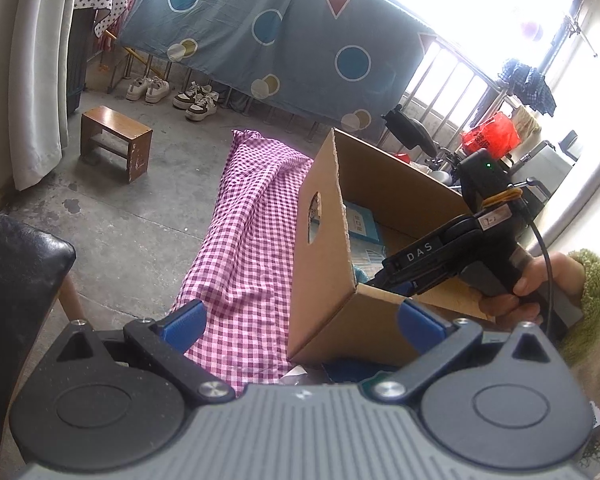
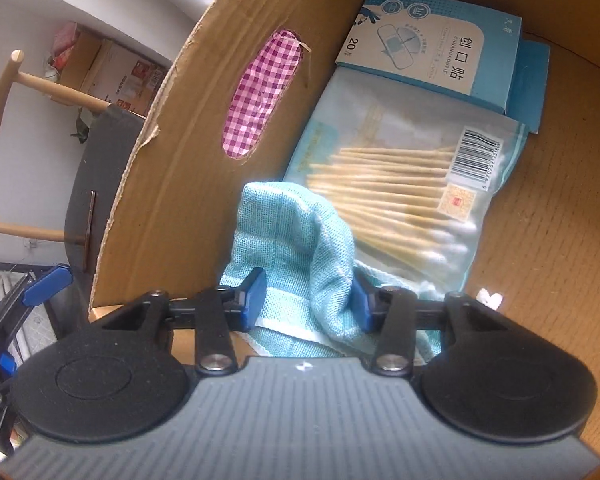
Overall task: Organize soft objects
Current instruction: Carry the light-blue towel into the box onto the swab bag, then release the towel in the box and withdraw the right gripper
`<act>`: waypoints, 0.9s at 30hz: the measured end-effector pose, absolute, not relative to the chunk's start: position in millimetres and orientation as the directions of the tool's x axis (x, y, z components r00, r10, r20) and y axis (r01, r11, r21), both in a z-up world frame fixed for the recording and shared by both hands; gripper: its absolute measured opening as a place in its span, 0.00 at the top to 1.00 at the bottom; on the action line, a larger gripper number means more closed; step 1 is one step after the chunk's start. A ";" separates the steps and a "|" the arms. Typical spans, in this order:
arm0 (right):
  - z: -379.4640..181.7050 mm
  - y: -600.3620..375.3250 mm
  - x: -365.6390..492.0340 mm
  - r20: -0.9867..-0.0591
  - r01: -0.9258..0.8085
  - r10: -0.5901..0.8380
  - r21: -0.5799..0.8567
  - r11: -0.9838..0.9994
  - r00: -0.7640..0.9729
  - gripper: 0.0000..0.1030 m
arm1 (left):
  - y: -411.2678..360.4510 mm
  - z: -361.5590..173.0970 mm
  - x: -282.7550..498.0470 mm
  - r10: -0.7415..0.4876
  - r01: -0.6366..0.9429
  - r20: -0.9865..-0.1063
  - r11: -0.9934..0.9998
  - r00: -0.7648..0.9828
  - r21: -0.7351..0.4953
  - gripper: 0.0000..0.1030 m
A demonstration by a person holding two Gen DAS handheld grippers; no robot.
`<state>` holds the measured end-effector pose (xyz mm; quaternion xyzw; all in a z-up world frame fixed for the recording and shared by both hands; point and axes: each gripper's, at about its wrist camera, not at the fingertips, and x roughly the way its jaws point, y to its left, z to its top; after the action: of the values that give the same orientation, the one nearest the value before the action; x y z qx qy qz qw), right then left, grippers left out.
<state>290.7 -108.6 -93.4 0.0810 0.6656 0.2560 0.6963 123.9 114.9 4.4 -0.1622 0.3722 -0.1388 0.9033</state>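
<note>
Inside the cardboard box [image 2: 172, 184], my right gripper [image 2: 307, 300] had its blue pads pressed into a bunched light-blue cloth [image 2: 296, 232], clamped on a fold of it. The cloth sat at about 6 o'clock in my right wrist view, overlapping the near end of a bag of cotton swabs [image 2: 403, 200]. A blue plaster box [image 2: 439, 52] lay past the bag at 1 o'clock, close to the far wall. The box's left wall ran from 7 toward 12 o'clock, close beside the cloth, with a handle cutout [image 2: 264, 96] showing pink check through it. Bare cardboard floor lay open at 3 o'clock.

From the left wrist view, my left gripper [image 1: 300, 320] stood with fingers wide apart and holding nothing, straddling the box's near corner [image 1: 355, 284]. The pink checked cloth [image 1: 252, 240] stretched from 6 to 12 o'clock along the box's outer wall. Open concrete floor [image 1: 132, 224] lay at 9 o'clock, bounded by a wooden stool [image 1: 116, 140] at 10.
</note>
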 end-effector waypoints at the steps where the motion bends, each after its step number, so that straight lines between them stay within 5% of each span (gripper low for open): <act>1: -89.2 -109.0 291.7 -0.888 -0.253 0.459 0.449 0.857 -0.022 0.52 | 115.6 4.1 123.1 -0.373 0.131 -0.627 0.908 0.684 -0.397 0.01; 11: -18.3 -124.7 307.0 -0.893 -0.298 0.397 0.329 0.896 0.209 0.55 | 119.4 0.4 124.6 -0.378 0.123 -0.625 0.903 0.683 -0.411 0.01; 16: -51.6 -104.6 316.5 -0.893 -0.265 0.436 0.395 0.879 0.115 0.81 | 118.6 -0.9 125.0 -0.375 0.124 -0.631 0.906 0.679 -0.405 0.01; 27: -96.1 -88.3 316.4 -0.876 -0.186 0.474 0.483 0.856 -0.095 0.83 | 119.6 -4.0 129.0 -0.380 0.122 -0.635 0.903 0.673 -0.411 0.01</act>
<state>316.4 -88.3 -96.1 0.1033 0.6970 0.2480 0.6649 129.0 119.6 -4.0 -0.1696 0.3798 -0.1396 0.8986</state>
